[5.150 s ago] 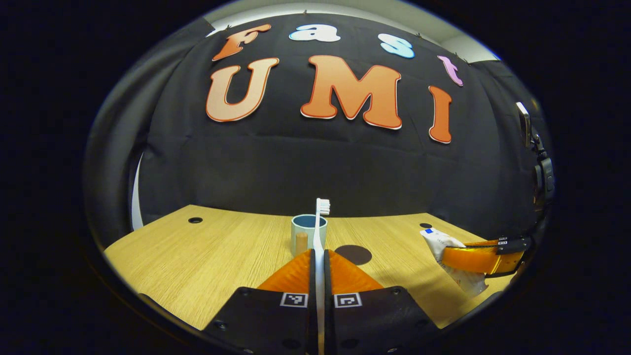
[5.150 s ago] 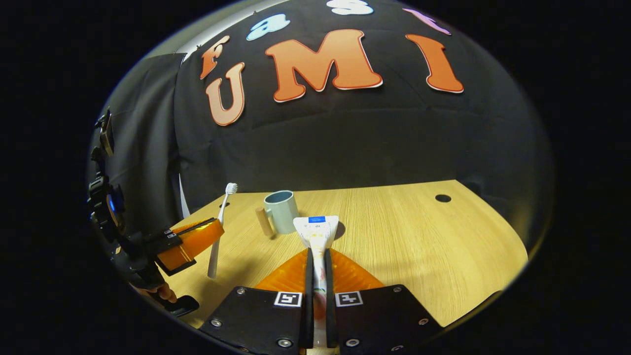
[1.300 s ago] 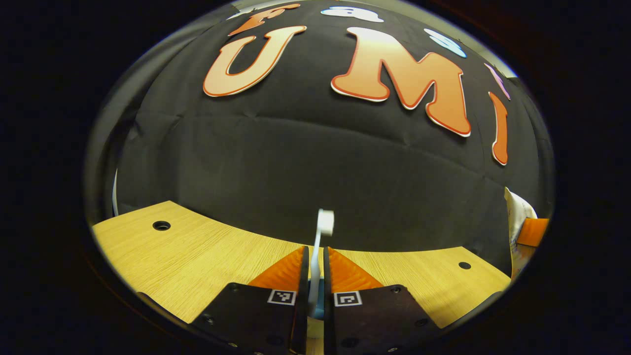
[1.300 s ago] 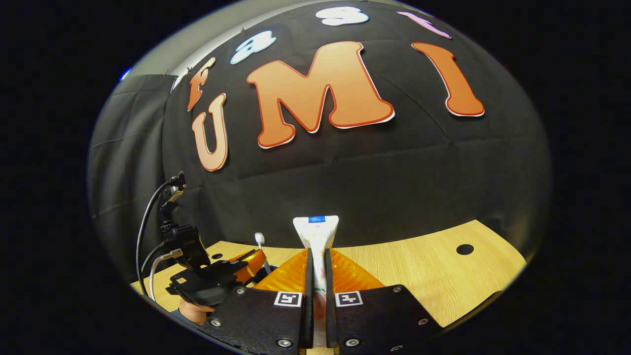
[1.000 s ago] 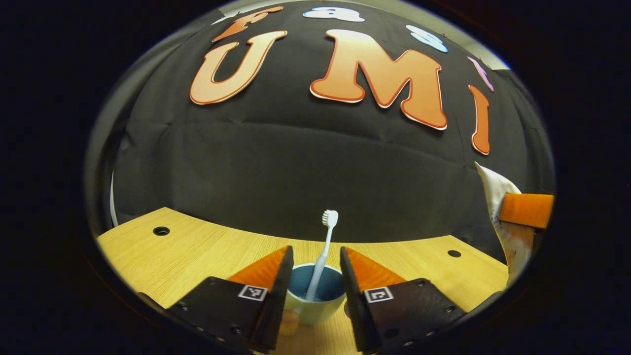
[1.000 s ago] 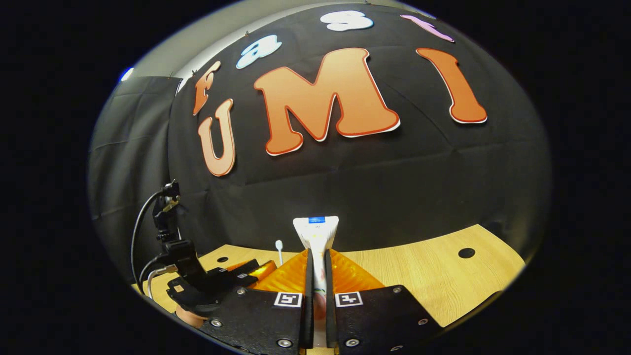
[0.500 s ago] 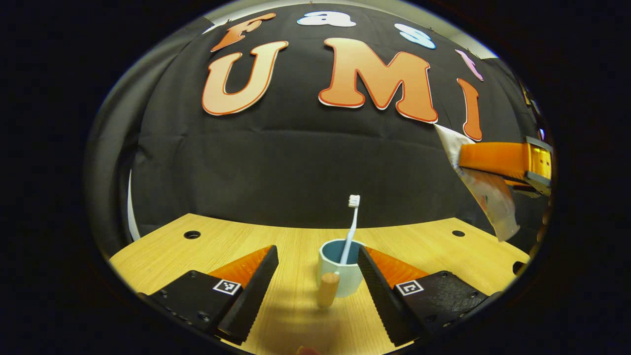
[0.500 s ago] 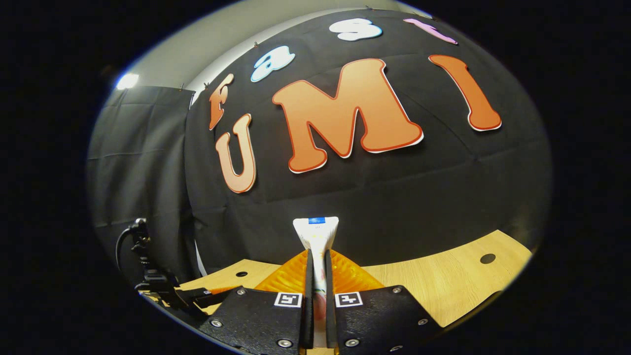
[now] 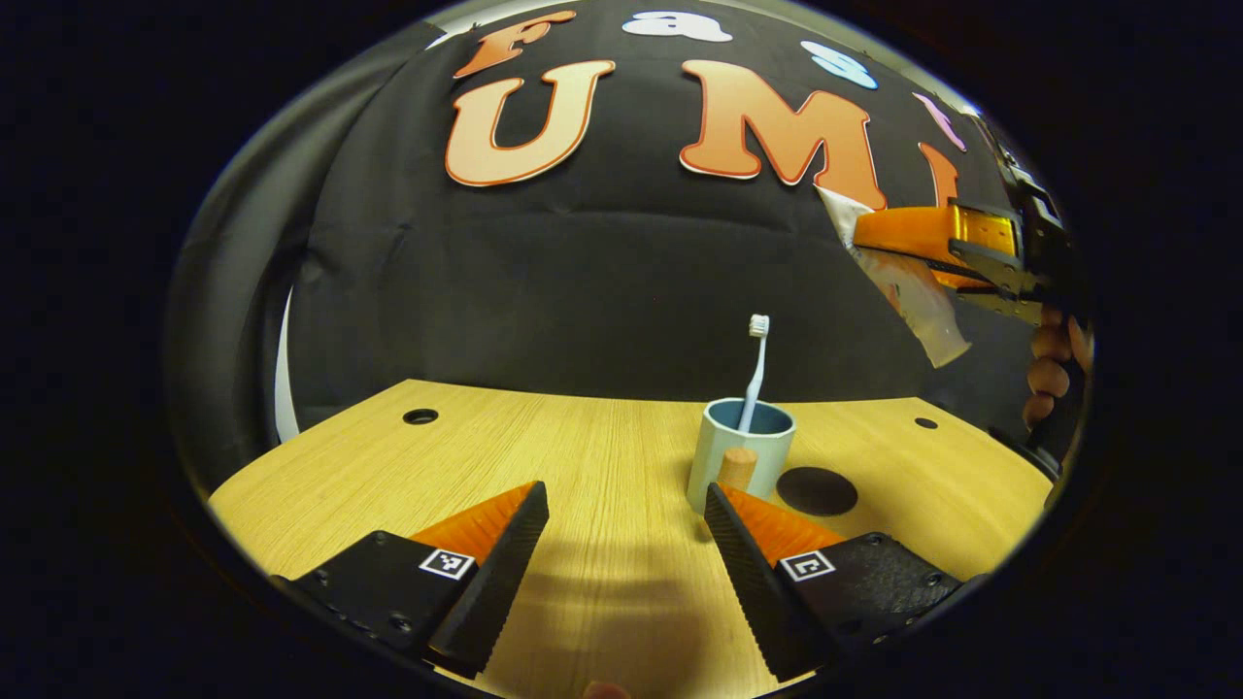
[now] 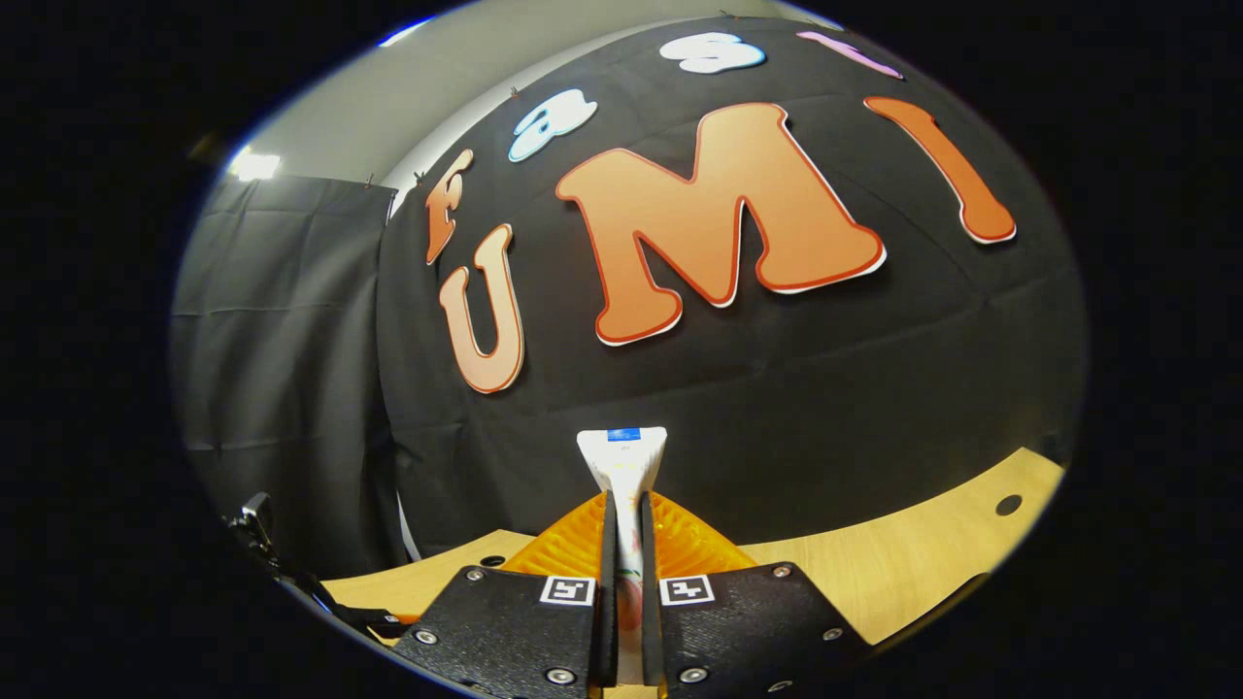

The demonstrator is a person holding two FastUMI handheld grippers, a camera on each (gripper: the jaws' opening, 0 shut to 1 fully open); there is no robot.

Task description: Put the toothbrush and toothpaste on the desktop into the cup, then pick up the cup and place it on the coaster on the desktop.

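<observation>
Desk (image 9: 583, 437) w/ cup (image 9: 738, 466), left gripper (image 9: 621, 553) jaws spread, right gripper (image 10: 622, 544) jaws pinching toothpaste (image 10: 622, 461)

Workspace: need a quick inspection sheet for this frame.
Surface: wooden desktop with round holes.
Job's things: toothbrush stands in the cup, head up; toothpaste held in the air; coaster bare, beside the cup.
Clutter: nothing seen.
Grippers: left gripper open, short of the cup; right gripper shut on the toothpaste, raised above the desktop.
Cables: nothing seen for certain.
Surroundings: black cloth wall; a hand holds the right gripper.
</observation>
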